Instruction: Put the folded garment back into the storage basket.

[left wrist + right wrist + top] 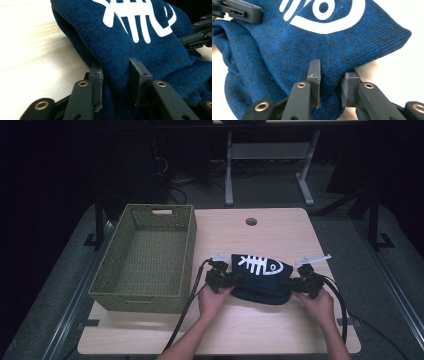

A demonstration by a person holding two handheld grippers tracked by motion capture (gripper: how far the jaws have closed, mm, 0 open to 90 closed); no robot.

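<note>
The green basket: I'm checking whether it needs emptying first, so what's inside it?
The green basket shows a bare woven floor, nothing inside. The strip just behind its near wall is hidden from the high view.

The person's forearms are bare with no sleeves showing, and each hand carries a black claw, the left claw (pixel 235 279) and the right claw (pixel 291 283), built of linked bars with brass-ringed pivots, chipped square pads, a pale plate on top and a thick black cable.
</note>
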